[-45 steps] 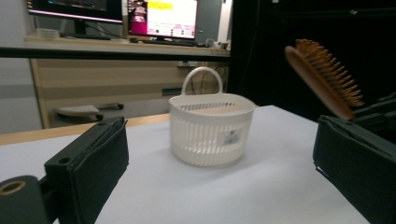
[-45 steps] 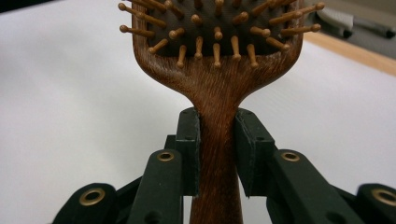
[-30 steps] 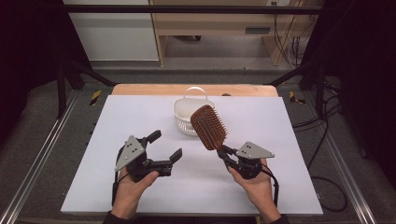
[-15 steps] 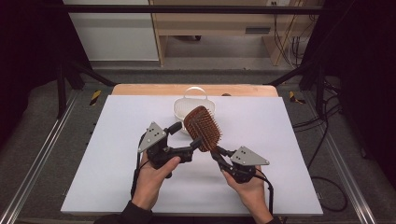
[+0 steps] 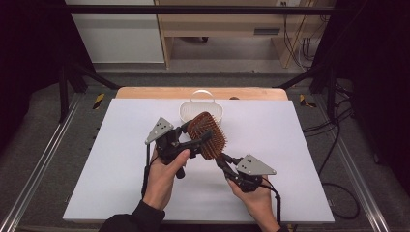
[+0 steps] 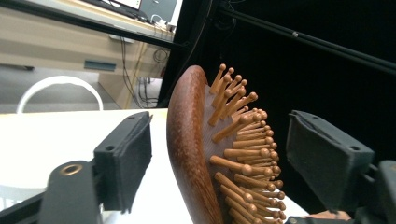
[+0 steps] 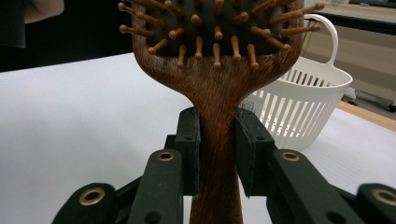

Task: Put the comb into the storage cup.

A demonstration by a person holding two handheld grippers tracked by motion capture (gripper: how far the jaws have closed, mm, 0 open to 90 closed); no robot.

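A brown wooden hairbrush [image 5: 207,134] with wooden bristle pins is held up above the white table. My right gripper [image 5: 223,161] is shut on its handle [image 7: 217,116], and both pads press the wood. My left gripper [image 5: 198,131] reaches in from the left with its jaws on either side of the brush head [image 6: 191,149]. One pad faces the smooth back and the other faces the pins. These jaws have just been closing with the head between them, and a gap still shows on each side.
A small white slatted basket [image 5: 183,112] with a hoop handle stands behind the brush, near the table's far edge. The white table top [image 5: 290,145] spreads wide on both sides. Black frame bars and cables lie beyond the table.
My left gripper has moved right and a little up, from open table to the brush head, and its jaws have narrowed around it. The right gripper and brush have hardly moved.
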